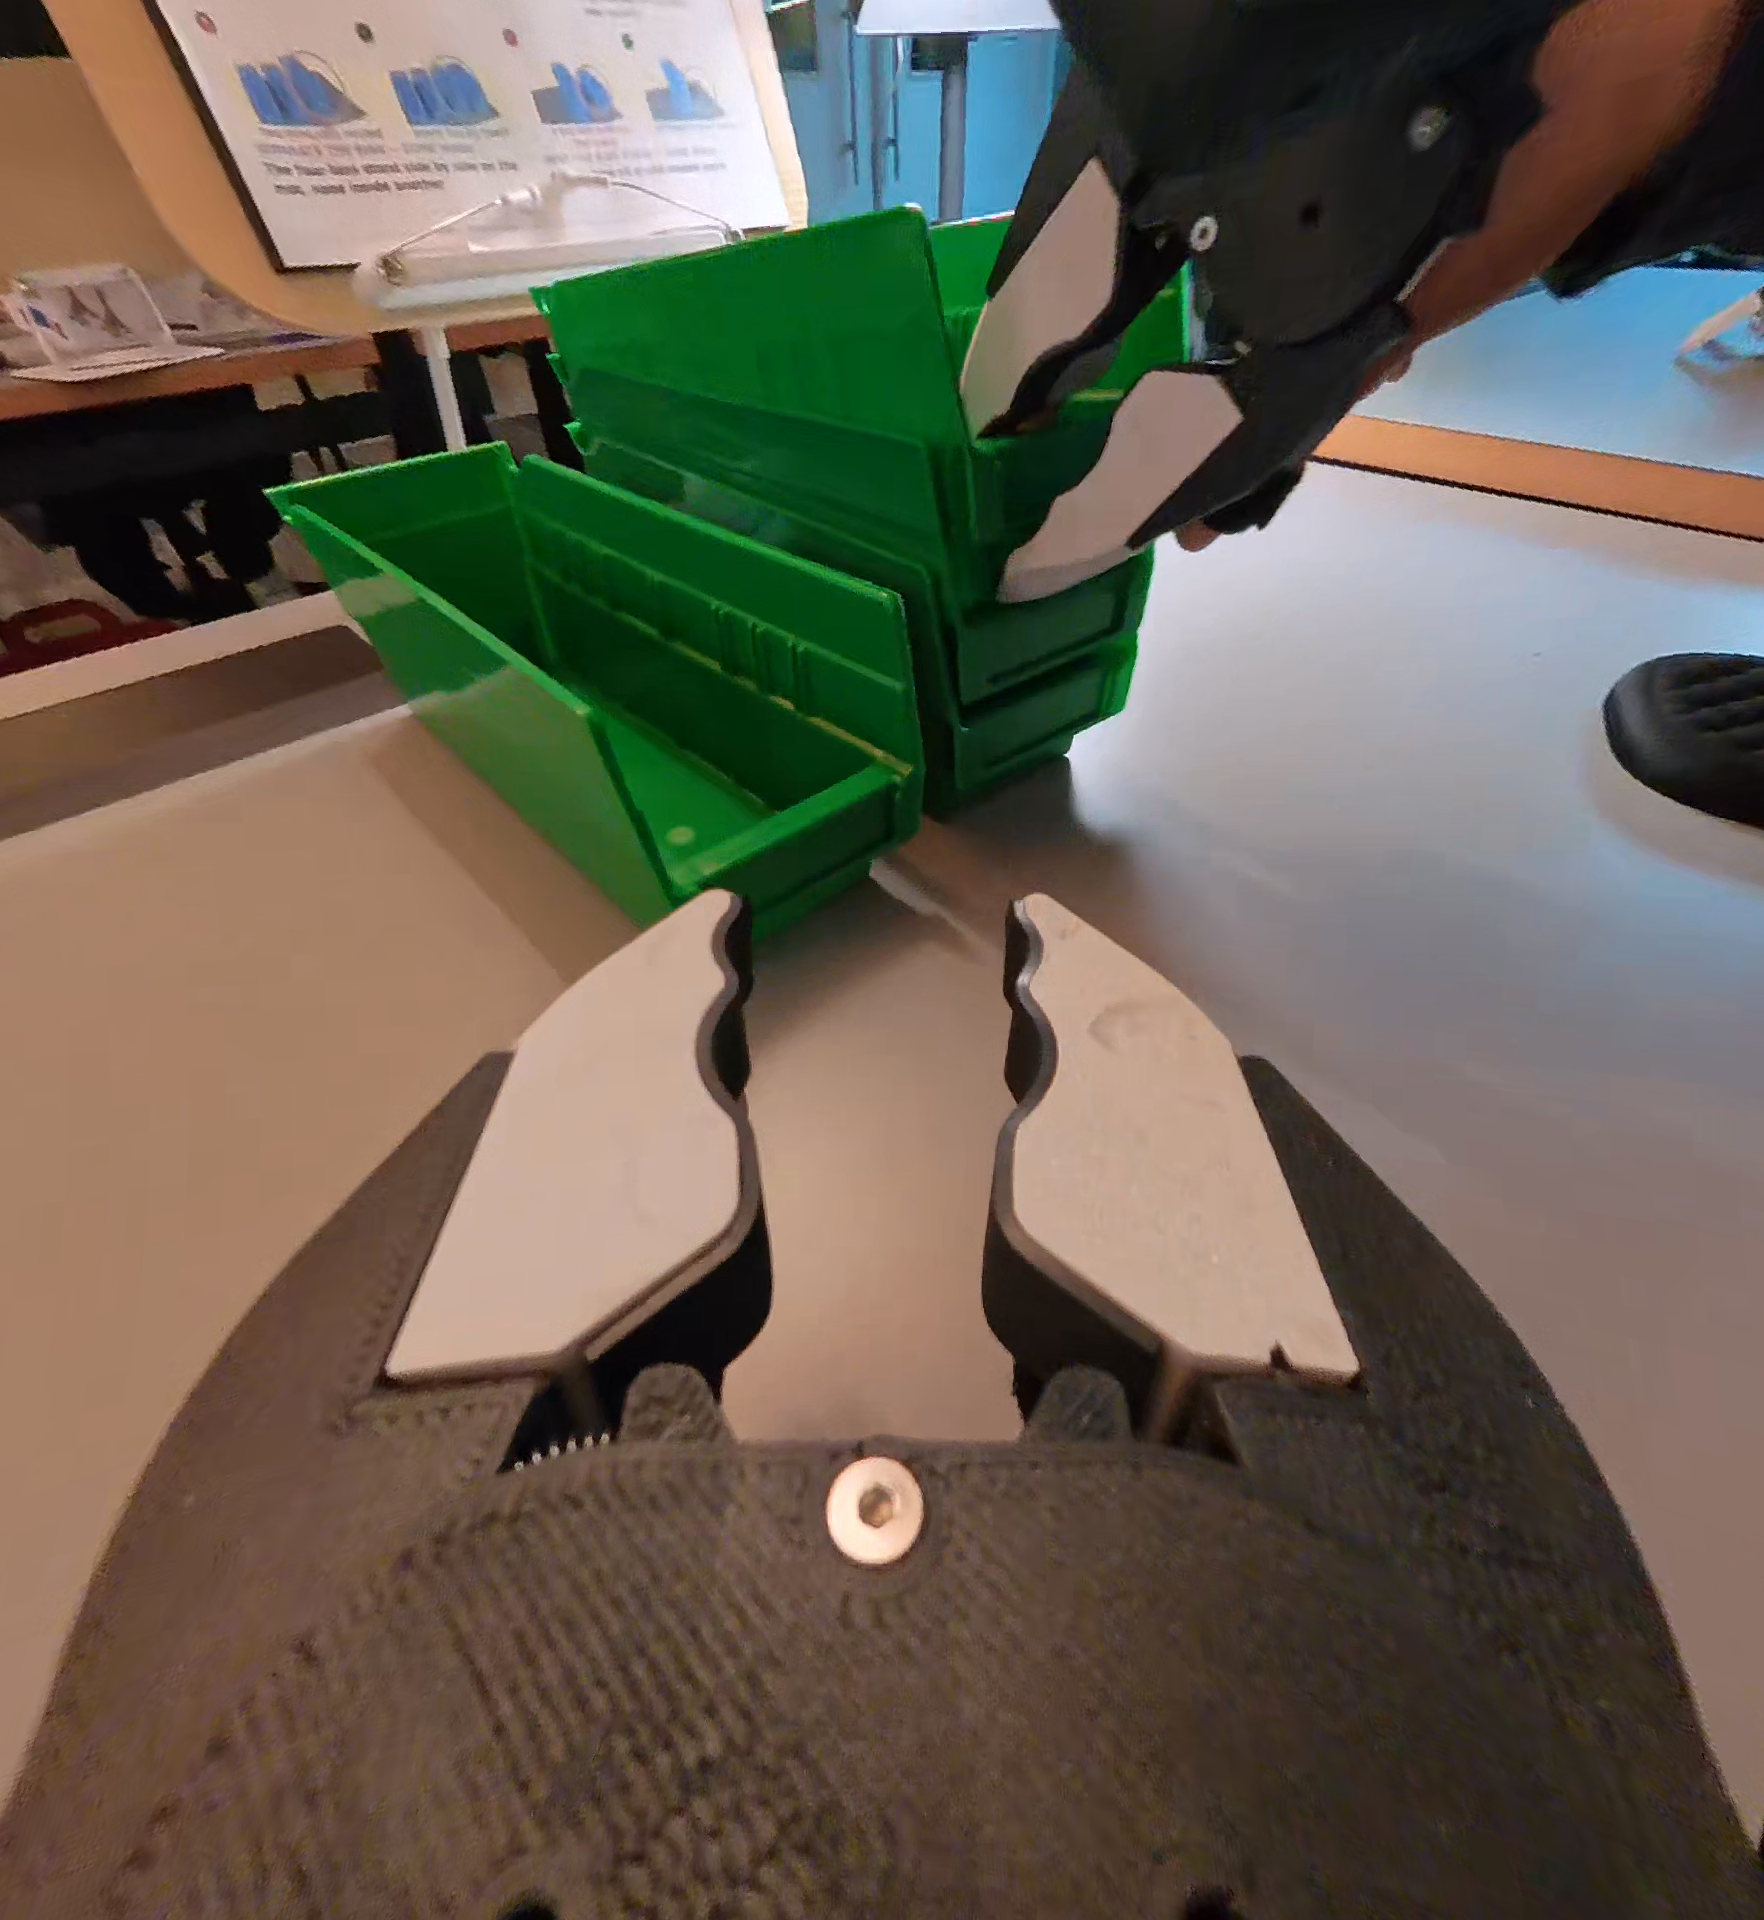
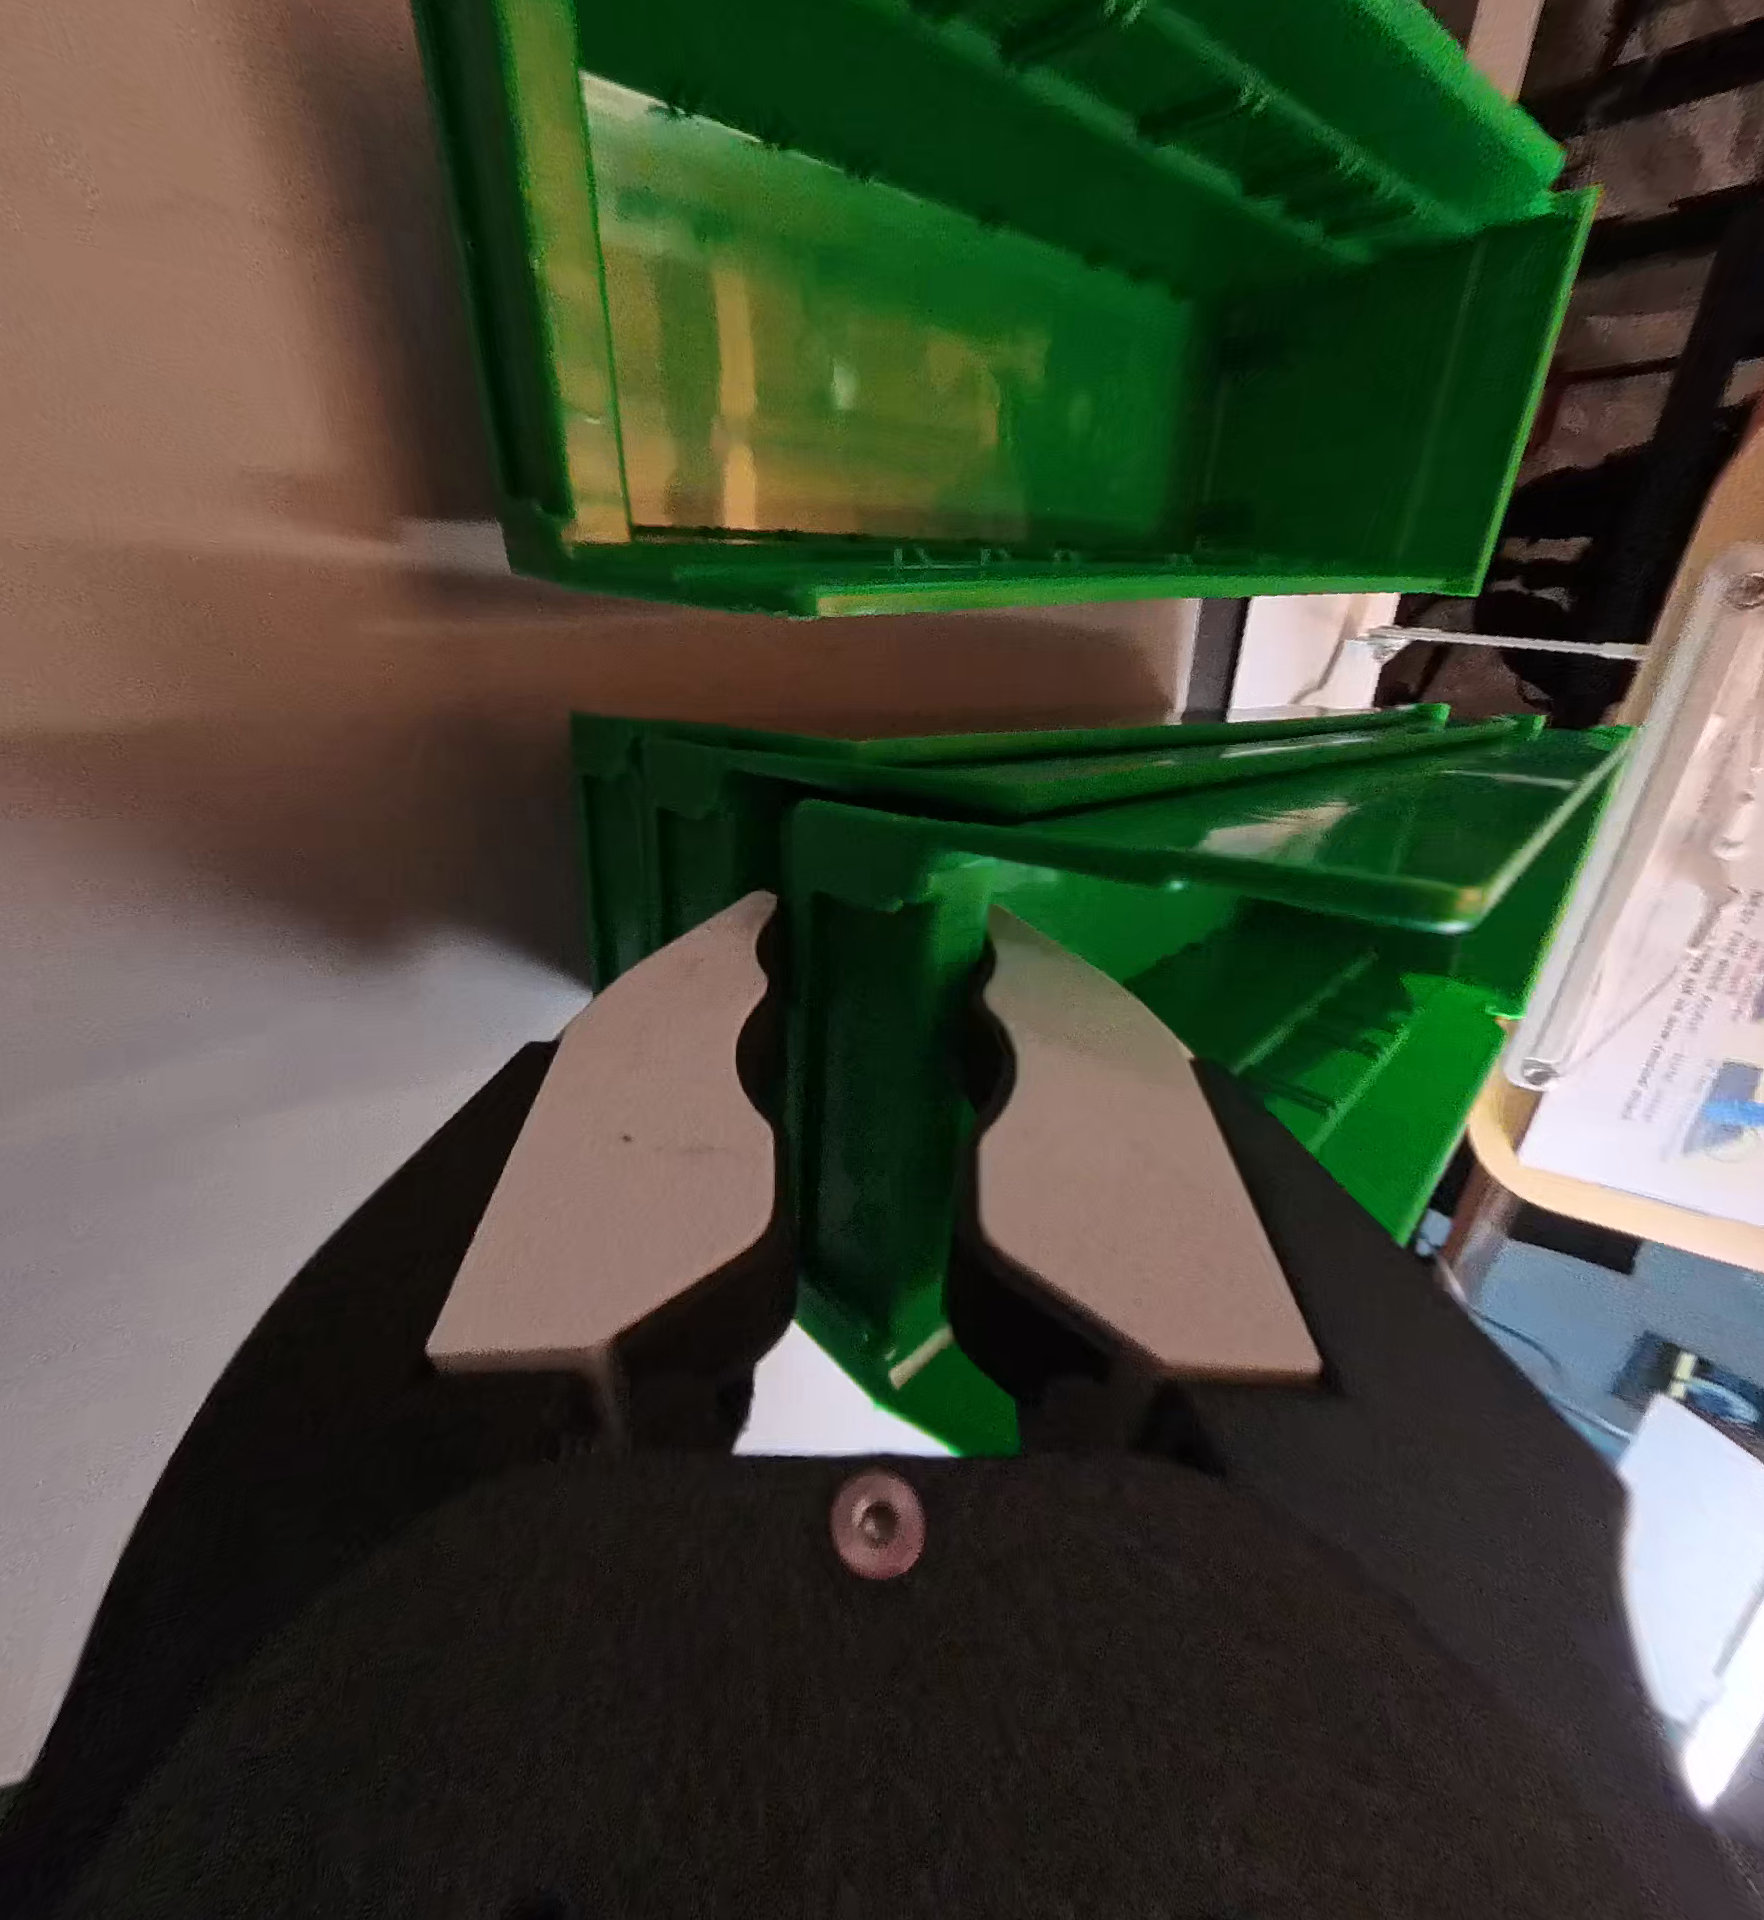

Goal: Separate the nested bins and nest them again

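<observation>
right claw [image 2: 883, 935] clamped on front lip of top bin [image 2: 1273, 852], nested stack on table [image 1: 1377, 935] | left claw [image 1: 878, 935] apart, empty | separated bin [image 1: 587, 665] beside stack | bins judged light, stiff, slick; thin lip best gripped

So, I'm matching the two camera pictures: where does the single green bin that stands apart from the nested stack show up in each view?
Left wrist view: the single bin stands left of centre on the table, beside the nested stack.
Right wrist view: the same bin fills the top, seen sideways, above the stack.
Shared landmark: the right tongs shut on the top nested bin's front rim.
</observation>
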{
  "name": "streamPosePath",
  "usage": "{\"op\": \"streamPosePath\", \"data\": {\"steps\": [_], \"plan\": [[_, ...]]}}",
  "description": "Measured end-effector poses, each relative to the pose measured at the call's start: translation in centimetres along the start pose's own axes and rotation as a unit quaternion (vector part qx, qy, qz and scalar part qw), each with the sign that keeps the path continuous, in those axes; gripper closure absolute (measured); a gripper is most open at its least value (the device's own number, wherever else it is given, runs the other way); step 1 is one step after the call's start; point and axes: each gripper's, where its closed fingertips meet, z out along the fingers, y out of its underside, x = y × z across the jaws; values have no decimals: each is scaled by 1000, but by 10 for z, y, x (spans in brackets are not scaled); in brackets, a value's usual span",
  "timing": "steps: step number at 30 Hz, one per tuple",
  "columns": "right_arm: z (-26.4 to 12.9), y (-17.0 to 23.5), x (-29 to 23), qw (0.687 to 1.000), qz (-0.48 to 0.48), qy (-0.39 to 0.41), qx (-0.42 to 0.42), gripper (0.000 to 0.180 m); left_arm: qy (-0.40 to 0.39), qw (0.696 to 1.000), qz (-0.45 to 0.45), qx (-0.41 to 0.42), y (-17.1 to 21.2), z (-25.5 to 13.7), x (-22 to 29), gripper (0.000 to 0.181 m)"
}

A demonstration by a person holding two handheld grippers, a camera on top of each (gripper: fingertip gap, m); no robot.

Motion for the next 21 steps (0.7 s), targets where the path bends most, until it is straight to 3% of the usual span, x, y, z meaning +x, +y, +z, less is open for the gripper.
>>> {"op": "streamPosePath", "data": {"steps": [5,13,17,21], "plan": [[-8,4,4,1000,-1,-29,-1,151,0,999,33,-1,1,2,3,137],[-63,2,50,994,57,-76,52,150,-6,999,52,-4,3,3,7,139],[-110,9,88,991,82,-30,98,151,-6,999,45,0,3,2,5,140],[-145,45,103,994,67,14,85,151,-7,999,44,-2,3,3,5,140]]}}
